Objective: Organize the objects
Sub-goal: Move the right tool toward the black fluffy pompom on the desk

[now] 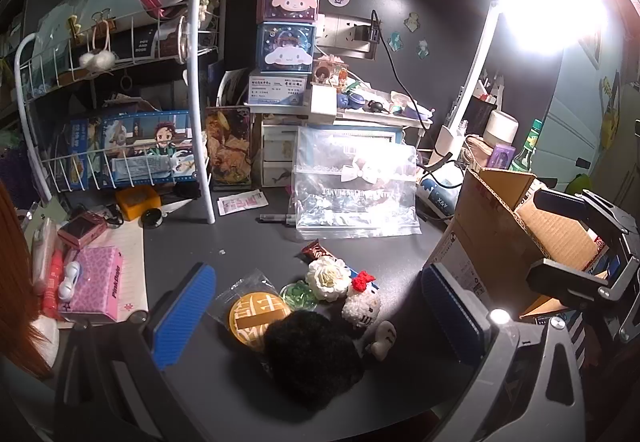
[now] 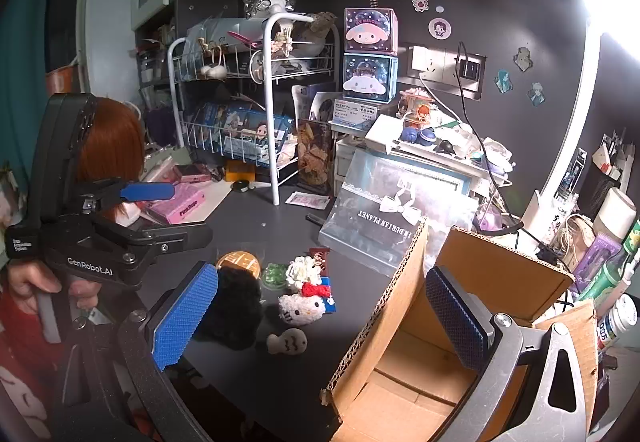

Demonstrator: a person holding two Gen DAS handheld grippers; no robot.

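A heap of small things lies on the dark desk: a black fuzzy pompom (image 1: 310, 352) (image 2: 234, 306), a gold round badge in a wrapper (image 1: 256, 316) (image 2: 239, 262), a green glass piece (image 1: 299, 295), a white fabric flower (image 1: 327, 278) (image 2: 303, 271), a crocheted Hello Kitty head (image 1: 361, 300) (image 2: 302, 307) and a small white fish plush (image 1: 382, 338) (image 2: 287, 341). My left gripper (image 1: 316, 306) is open, hovering over the heap. My right gripper (image 2: 320, 314) is open, its right finger (image 2: 456, 318) above the open cardboard box (image 2: 404, 374) (image 1: 516, 226).
A clear zip bag (image 1: 354, 186) leans behind the heap. A white wire rack (image 1: 120, 146) stands at the left, a pink box (image 1: 94, 284) and notepad by it. Stacked character boxes (image 1: 290, 26), a drawer unit and a bright desk lamp (image 1: 552, 6) fill the back.
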